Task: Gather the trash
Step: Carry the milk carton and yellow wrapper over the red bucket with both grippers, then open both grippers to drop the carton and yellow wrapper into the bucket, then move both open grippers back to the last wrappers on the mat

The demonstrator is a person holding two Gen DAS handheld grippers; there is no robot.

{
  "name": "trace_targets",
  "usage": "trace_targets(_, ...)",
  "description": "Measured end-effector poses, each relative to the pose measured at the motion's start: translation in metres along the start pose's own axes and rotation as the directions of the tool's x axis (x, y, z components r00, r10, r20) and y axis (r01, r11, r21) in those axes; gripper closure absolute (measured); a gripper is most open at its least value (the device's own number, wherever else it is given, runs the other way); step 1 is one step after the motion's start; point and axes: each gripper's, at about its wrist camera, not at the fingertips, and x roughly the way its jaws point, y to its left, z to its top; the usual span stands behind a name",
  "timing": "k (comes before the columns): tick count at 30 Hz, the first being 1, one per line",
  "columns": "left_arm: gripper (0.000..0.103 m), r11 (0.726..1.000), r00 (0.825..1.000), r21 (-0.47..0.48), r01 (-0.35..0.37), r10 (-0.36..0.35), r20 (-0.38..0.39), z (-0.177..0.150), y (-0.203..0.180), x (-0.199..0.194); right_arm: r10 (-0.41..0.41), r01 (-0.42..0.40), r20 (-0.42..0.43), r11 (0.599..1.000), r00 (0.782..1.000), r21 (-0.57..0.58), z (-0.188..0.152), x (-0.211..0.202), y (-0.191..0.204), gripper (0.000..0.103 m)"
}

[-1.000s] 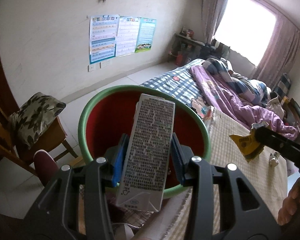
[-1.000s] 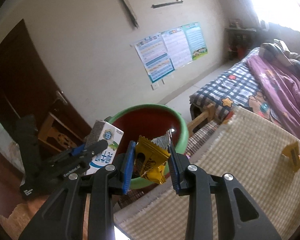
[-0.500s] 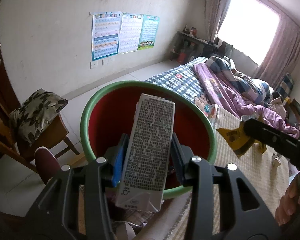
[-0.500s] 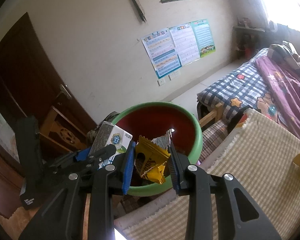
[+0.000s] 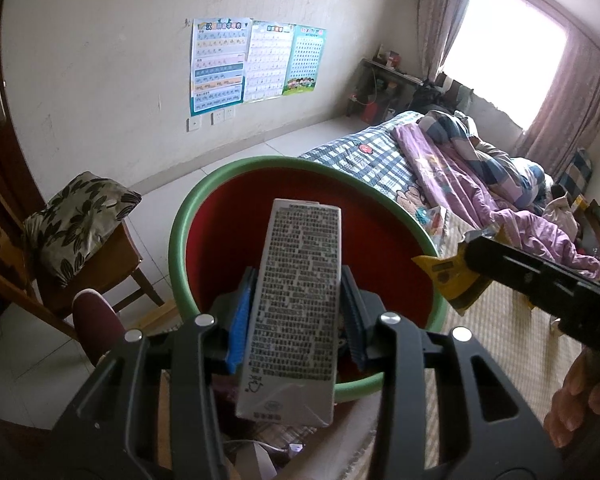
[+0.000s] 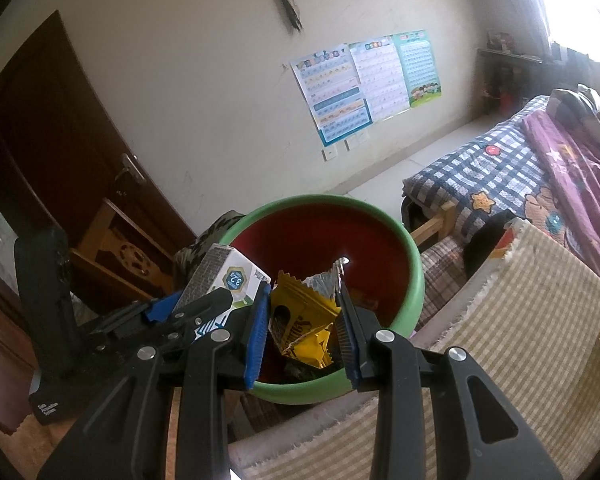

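A round bin with a green rim [image 5: 236, 172] [image 6: 414, 264] and a red inside stands just ahead of both grippers. My left gripper [image 5: 296, 316] is shut on a tall milk carton [image 5: 296, 300] with small print, held over the near side of the bin. In the right wrist view the same carton [image 6: 228, 276] shows at the left. My right gripper [image 6: 302, 334] is shut on a crumpled yellow snack wrapper [image 6: 300, 320] above the bin's near rim. That wrapper [image 5: 452, 280] enters the left wrist view from the right.
A wooden chair with a leaf-patterned cushion [image 5: 76, 220] stands left of the bin. A bed with a checked sheet [image 6: 488, 176] and purple quilt [image 5: 480, 196] lies to the right. A woven beige mat [image 6: 500, 340] covers the near surface. A brown door [image 6: 48, 152] is at the left.
The right gripper with the yellow wrapper has moved closer over the bin's near rim. The left gripper holds the carton in nearly the same place.
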Motion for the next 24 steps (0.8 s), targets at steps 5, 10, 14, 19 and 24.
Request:
trace_targets(5,0.065,1.000,1.000,0.005,-0.004,0.004,0.013,0.005,0.002,0.001,0.005,-0.005,0.007,1.000,1.000,-0.014,0.004,0.002,0.003,0.072)
trace_targets(10,0.065,1.000,1.000,-0.004,-0.015,0.015,0.015,0.011,0.005,0.004,0.014,-0.014,0.019,1.000,1.000,-0.027,0.007,0.003,0.006,0.069)
trace_targets(14,0.042,1.000,0.999,-0.013,-0.021,0.021,0.026,0.011,0.008,0.004,0.020,-0.019,0.023,0.999,1.000,-0.035,0.006,0.002,0.006,0.057)
trace_targets(19,0.034,1.000,0.999,-0.001,-0.025,0.025,0.043,0.012,0.004,0.000,0.019,-0.019,0.032,1.000,0.999,-0.014,0.004,-0.002,0.002,0.053)
trace_targets(24,0.034,1.000,0.999,0.011,-0.010,0.010,0.041,0.010,-0.002,-0.002,-0.032,0.030,0.074,0.999,0.997,0.027,-0.004,-0.026,-0.017,0.044)
